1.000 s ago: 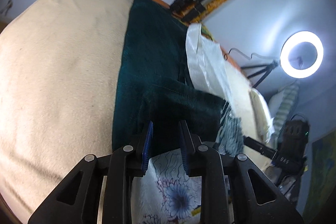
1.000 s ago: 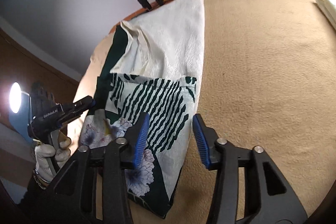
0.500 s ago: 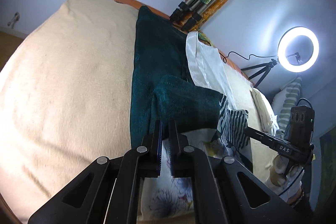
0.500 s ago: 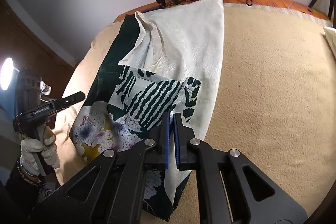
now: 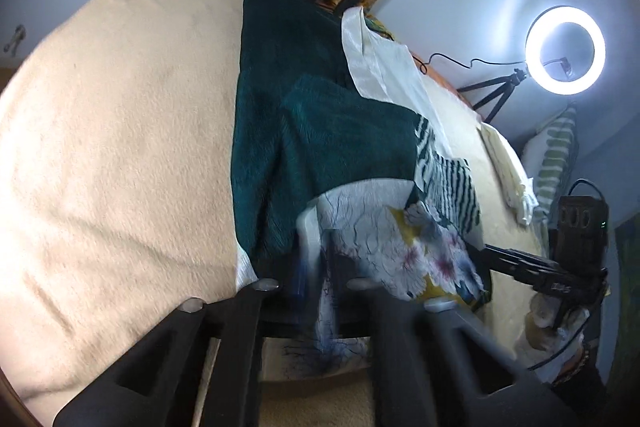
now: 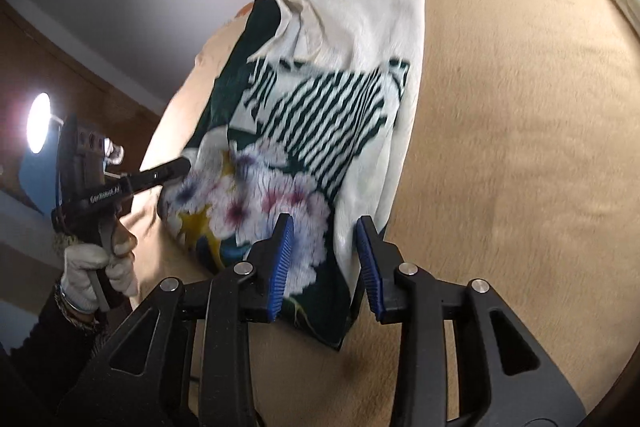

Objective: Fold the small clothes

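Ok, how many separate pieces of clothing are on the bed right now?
2. The patchwork garment lies spread along the middle of the blanket; a cream piece sits at the blanket's edge, beside the striped pillow. More could lie out of view.

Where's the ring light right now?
In the left wrist view, the ring light glows at upper right on its tripod, beyond the bed, above the striped pillow.

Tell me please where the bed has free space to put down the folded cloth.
The blanket is bare right of the patterned cloth, up to the cream pile. In the left wrist view it is also bare left of the cloth's dark green edge. The middle is crowded.
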The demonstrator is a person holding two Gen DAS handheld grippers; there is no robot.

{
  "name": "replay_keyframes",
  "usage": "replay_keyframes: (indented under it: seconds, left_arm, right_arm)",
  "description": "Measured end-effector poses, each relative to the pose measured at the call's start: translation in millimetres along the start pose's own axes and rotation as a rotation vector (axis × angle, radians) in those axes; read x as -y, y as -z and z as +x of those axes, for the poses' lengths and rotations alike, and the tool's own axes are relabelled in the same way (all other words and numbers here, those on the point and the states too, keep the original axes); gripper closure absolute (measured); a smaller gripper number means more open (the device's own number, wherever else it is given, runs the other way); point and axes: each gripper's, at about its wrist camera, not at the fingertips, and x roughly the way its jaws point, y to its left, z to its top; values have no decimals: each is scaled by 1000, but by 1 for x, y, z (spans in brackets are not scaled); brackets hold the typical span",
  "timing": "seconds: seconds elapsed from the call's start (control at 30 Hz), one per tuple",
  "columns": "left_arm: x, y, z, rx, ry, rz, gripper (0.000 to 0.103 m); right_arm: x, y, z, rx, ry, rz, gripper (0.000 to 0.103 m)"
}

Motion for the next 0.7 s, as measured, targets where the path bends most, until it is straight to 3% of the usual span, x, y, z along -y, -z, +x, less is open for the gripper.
replay_keyframes:
  seconds: [0.07,0.13,0.3,0.43,0.57,0.7]
  left_arm:
    - [1,5,-7,9,-5,6,102]
    - [1,11,-15,13,-11,14,102]
    - [-6,27,-31,21,-23,4,102]
    - [-4,30,-36,34,-33,15,102]
    - [-2,16,-33,41,-31,3,87]
    - [-2,3,-16,27,-48,-1,85]
  right_arm:
    - [-4,2,2,-1,21,-16,90]
    - [-7,2,1,0,26,-24,96]
    - [-19,1,-11,19,22,-80,97]
    - [-14,1,-5,2,85,-91,97]
    - [9,-6,-1,-3,15,24,94]
    - [19,-9,0,7,-31,66,91]
